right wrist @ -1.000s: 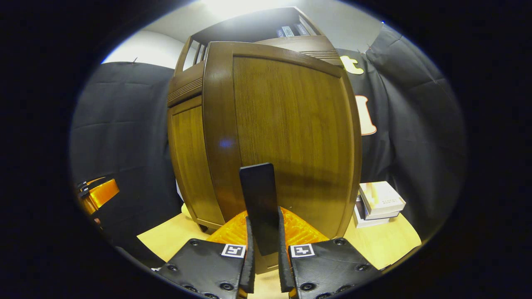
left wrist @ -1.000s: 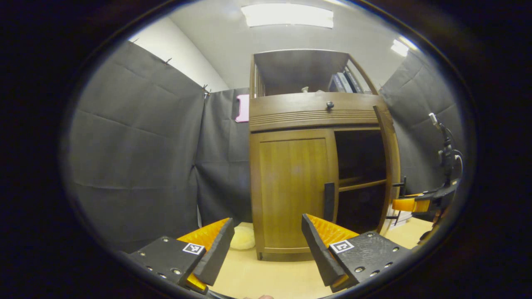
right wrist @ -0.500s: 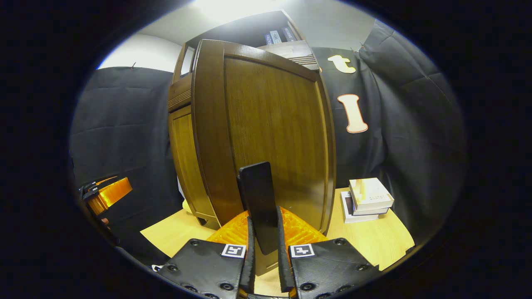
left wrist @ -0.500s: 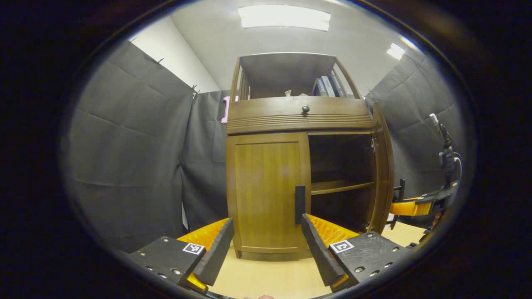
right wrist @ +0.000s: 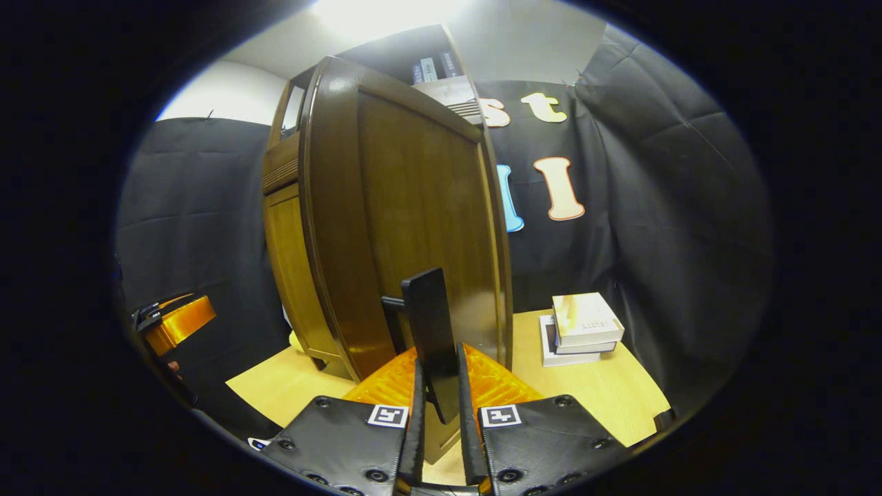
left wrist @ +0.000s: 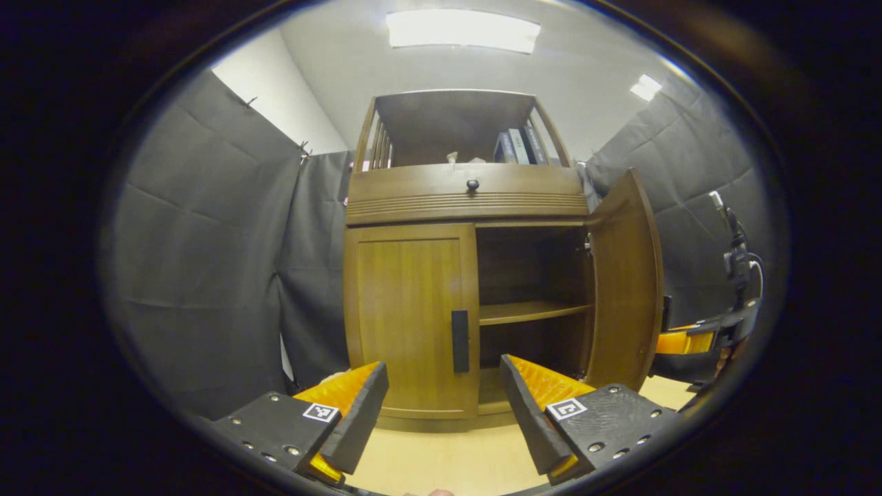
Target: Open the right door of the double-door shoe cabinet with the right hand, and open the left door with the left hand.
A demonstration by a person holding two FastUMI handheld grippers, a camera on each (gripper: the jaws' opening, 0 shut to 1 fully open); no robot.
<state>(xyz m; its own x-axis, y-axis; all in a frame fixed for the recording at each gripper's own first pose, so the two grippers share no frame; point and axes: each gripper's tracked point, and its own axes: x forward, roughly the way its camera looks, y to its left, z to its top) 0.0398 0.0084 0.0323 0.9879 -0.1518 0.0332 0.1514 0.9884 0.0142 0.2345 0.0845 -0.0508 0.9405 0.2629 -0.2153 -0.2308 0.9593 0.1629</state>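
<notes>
Right claw [right wrist: 437,420] clamped on door handle [right wrist: 431,331]

We see a light wood table [right wrist: 620,403] carrying the cabinet [left wrist: 413,324], plus a book stack [right wrist: 582,329] to its right, apart from it. Inner shelf [left wrist: 530,311] bare.

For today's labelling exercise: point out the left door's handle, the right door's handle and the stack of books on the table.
left door's handle [left wrist: 460,341], left gripper view, middle of the bar.
right door's handle [right wrist: 431,324], right gripper view, flat face above the fingers.
stack of books [right wrist: 586,318], right gripper view, top cover.
</notes>
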